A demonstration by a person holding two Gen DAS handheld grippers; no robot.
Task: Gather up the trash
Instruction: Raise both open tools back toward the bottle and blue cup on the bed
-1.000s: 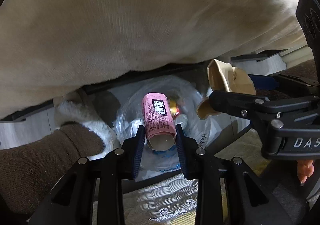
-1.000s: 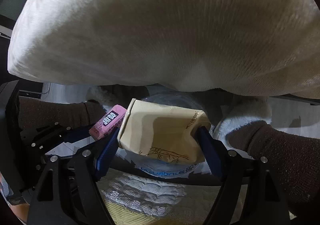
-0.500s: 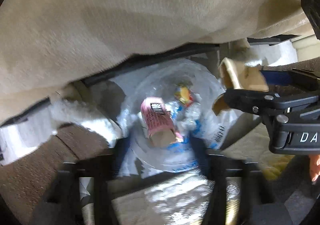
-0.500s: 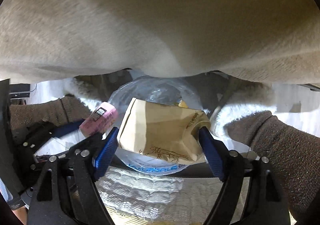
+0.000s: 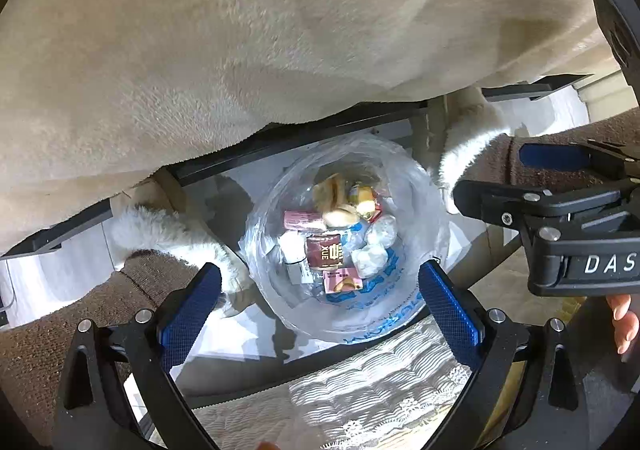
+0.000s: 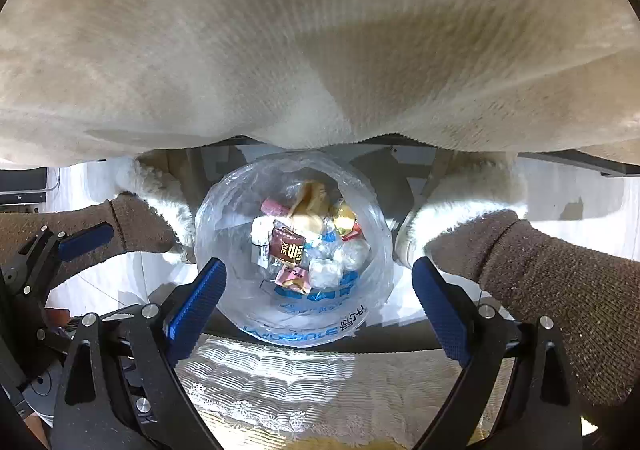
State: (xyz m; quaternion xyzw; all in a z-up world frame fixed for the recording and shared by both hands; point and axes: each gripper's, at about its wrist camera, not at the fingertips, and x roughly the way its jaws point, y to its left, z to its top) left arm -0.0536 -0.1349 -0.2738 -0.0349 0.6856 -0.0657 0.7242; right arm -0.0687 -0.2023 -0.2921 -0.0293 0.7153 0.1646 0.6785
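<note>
Now both sets of jaws wide open, empty: left gripper, right gripper. Pink carton and tan paper carton, earlier held, lie in lined trash bin. Brown wrapper reads "XUE".
</note>
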